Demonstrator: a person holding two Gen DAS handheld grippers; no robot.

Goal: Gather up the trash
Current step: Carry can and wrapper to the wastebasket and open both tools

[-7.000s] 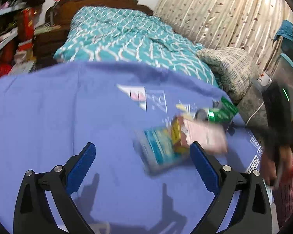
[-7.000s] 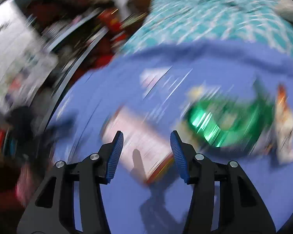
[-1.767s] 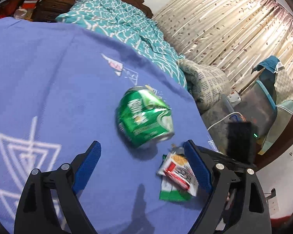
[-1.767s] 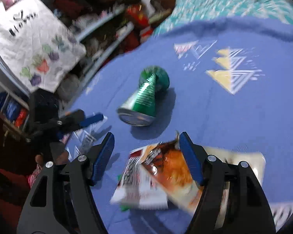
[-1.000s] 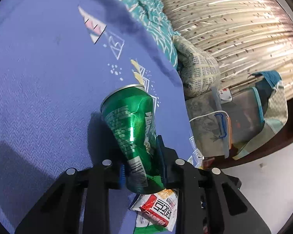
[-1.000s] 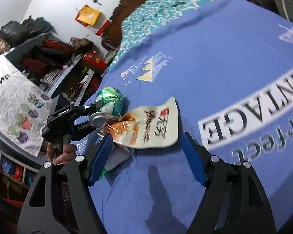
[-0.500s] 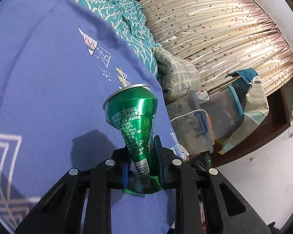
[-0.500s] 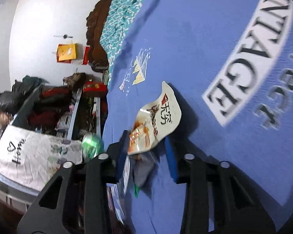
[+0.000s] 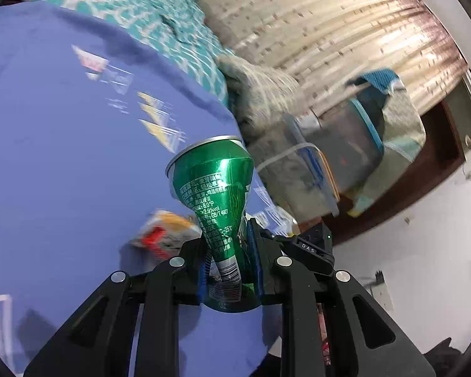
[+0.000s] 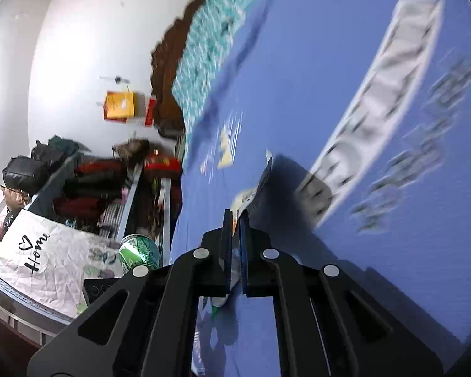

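The left claw (image 9: 227,251) is clamped on a crushed green metal can (image 9: 218,194) above the blue printed cloth (image 9: 62,157). The right claw (image 10: 234,220) pinches a flat foil snack wrapper (image 10: 260,182) over that cloth. A blurred red-and-orange packet (image 9: 163,232) lies beside the can.

The green can (image 9: 216,201) reads "8.0°P"; the white bag (image 10: 44,251) reads "Home".

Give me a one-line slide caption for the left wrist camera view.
Left gripper shut on a crushed green can, held above the blue cloth, a snack wrapper blurred behind.
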